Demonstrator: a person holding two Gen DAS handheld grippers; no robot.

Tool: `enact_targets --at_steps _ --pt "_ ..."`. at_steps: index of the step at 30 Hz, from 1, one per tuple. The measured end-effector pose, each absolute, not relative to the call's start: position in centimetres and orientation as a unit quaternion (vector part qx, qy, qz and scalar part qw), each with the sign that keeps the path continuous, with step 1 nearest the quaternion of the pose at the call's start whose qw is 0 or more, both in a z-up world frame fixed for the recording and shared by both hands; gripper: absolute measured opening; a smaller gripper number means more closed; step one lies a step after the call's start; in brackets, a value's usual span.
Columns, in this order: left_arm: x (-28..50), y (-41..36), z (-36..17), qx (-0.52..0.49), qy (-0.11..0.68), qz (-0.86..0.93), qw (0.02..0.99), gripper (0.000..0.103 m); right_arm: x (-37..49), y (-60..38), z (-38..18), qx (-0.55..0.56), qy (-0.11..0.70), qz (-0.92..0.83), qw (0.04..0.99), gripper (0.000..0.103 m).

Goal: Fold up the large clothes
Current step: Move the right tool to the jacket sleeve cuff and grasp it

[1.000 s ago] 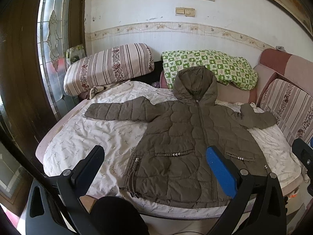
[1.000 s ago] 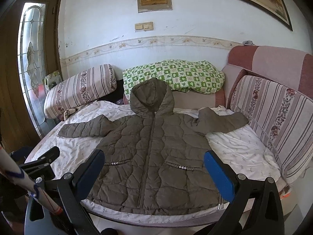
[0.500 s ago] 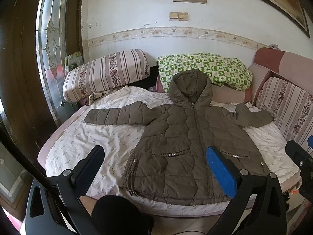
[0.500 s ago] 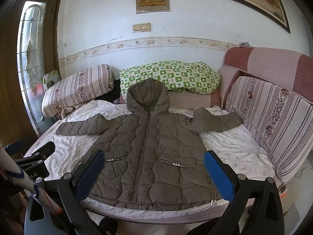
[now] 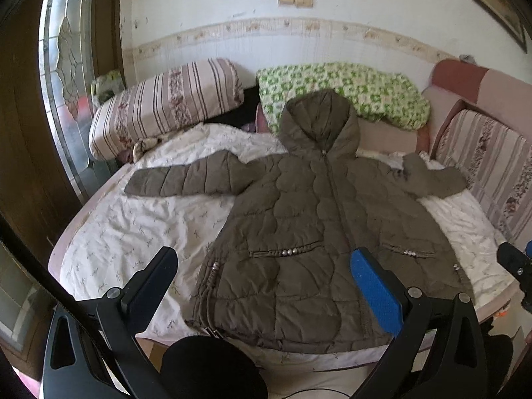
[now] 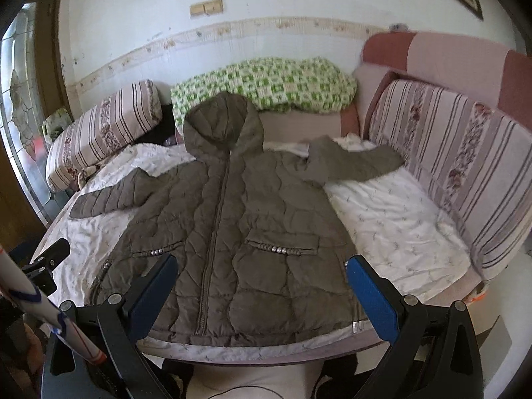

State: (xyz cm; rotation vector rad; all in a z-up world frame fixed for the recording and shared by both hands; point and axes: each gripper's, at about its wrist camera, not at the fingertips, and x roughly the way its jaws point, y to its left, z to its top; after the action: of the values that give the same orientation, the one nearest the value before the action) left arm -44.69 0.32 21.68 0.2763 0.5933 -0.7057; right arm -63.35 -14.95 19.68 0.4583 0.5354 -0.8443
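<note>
An olive-brown quilted hooded jacket lies flat, front up and zipped, on a white sheet, both sleeves spread sideways. The hood rests toward the far wall. My left gripper hovers open in front of the jacket's hem, nothing between its fingers. My right gripper is open too, near the hem's right half, holding nothing. Each gripper also shows at the edge of the other's view: the right gripper and the left gripper.
A striped bolster lies at the back left, a green checked quilt behind the hood. A striped sofa backrest runs along the right. A stained-glass door stands at left. A sleeve shows at the lower left.
Both grippers have moved closer to the bed and tipped downward, so the jacket looms larger. The jacket itself has not moved. Both stay open.
</note>
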Motion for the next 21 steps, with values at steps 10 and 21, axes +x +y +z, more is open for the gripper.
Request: enact_targets --at_steps 10,21 --pt "-39.3 -8.8 20.6 0.143 0.263 -0.314 0.901 0.103 -61.6 -21.8 15.6 0.282 0.281 -0.404 0.824 0.103" --pt "-35.7 -22.7 16.3 0.123 0.253 -0.377 0.882 0.103 -63.1 -29.0 16.6 0.283 0.273 -0.482 0.783 0.103"
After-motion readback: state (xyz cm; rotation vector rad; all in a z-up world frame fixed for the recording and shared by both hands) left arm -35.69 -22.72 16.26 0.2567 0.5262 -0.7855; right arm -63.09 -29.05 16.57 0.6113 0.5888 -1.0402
